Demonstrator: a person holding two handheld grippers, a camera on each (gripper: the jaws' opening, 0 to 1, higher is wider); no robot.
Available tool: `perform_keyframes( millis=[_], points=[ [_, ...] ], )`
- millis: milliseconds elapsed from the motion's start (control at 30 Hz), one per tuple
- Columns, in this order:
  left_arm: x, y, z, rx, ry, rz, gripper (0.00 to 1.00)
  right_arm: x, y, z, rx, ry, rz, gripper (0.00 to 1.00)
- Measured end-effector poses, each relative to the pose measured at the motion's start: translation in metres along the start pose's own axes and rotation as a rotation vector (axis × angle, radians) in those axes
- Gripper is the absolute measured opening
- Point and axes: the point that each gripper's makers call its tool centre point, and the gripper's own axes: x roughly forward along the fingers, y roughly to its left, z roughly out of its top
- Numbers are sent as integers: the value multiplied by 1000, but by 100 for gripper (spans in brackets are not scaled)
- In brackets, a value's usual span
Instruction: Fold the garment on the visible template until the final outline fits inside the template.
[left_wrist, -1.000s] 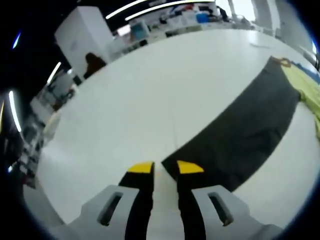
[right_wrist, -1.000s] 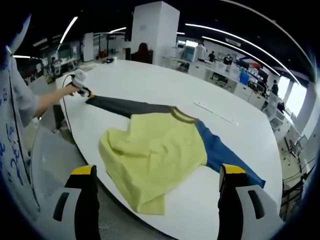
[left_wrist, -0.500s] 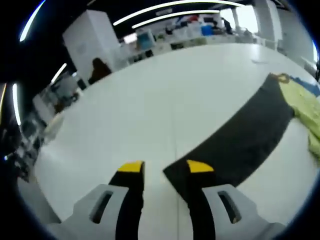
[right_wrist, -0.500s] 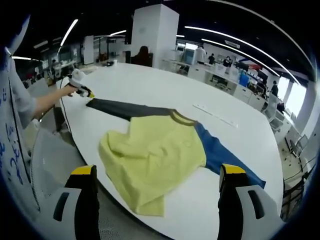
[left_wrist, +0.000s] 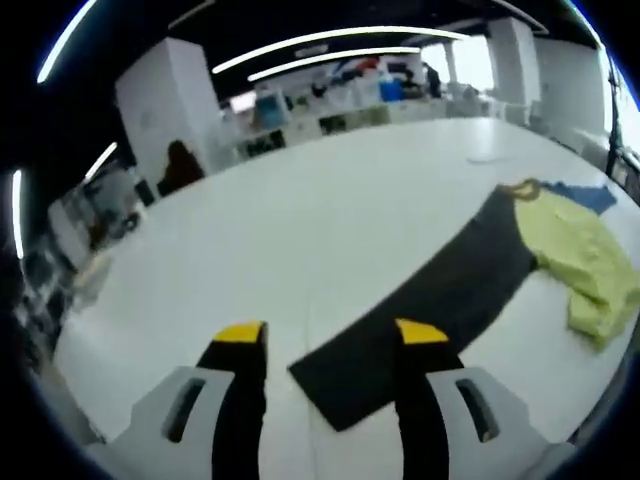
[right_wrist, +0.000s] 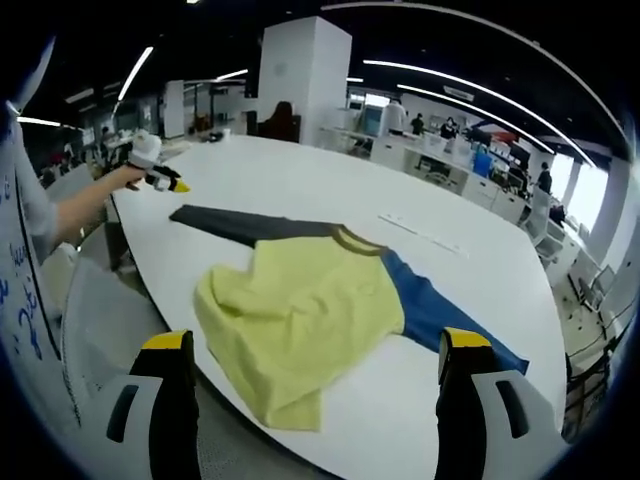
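A broad white table (right_wrist: 300, 190) runs across the open-plan room, and the garment (right_wrist: 300, 300) you are working on lies spread along its near edge in the right gripper view. Its yellow body (right_wrist: 290, 320) sits bunched nearest you, with one dark grey sleeve (right_wrist: 245, 225) stretched flat toward your left hand and a blue sleeve (right_wrist: 440, 315) reaching the other way. A white strip (right_wrist: 420, 232) lies on the table beyond the collar. Your left gripper (left_wrist: 332, 335) hovers with its jaws parted and holding nothing, the cuff end of the grey sleeve (left_wrist: 420, 300) lying flat on the table between and beyond them. Your right gripper (right_wrist: 315, 342) hangs wide open above the table edge, short of the yellow fabric and touching none of it.
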Motion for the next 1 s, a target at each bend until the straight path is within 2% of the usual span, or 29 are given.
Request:
perform_keyframes(
  millis=[133, 233, 400, 500, 600, 700, 800, 867, 1000],
  points=[
    [-6, -13, 6, 15, -8, -33, 56, -3, -5, 1, 0, -13, -8, 100],
    [-11, -23, 7, 12, -8, -68, 56, -5, -8, 1, -2, -17, -12, 100],
    [-21, -33, 11, 27, -17, -86, 58, -7, -9, -2, 2, -22, -8, 100],
    [-25, -42, 16, 7, -31, -124, 64, -7, -9, -3, 1, -24, -8, 100],
    [-30, -49, 21, 21, -40, -140, 65, -9, -11, -2, 0, -31, -9, 100],
    [-35, -56, 28, 33, -54, -157, 69, -11, -13, -2, -4, -39, -11, 100],
    [-43, -65, 41, 45, -100, -172, 74, -14, -16, -2, -5, -44, -14, 100],
    [-49, -71, 49, 40, -126, -196, 73, -17, -18, -2, -4, -49, -18, 100],
    [-57, -80, 57, 58, -142, -211, 76, -22, -21, -3, -6, -55, -23, 100]
  ],
)
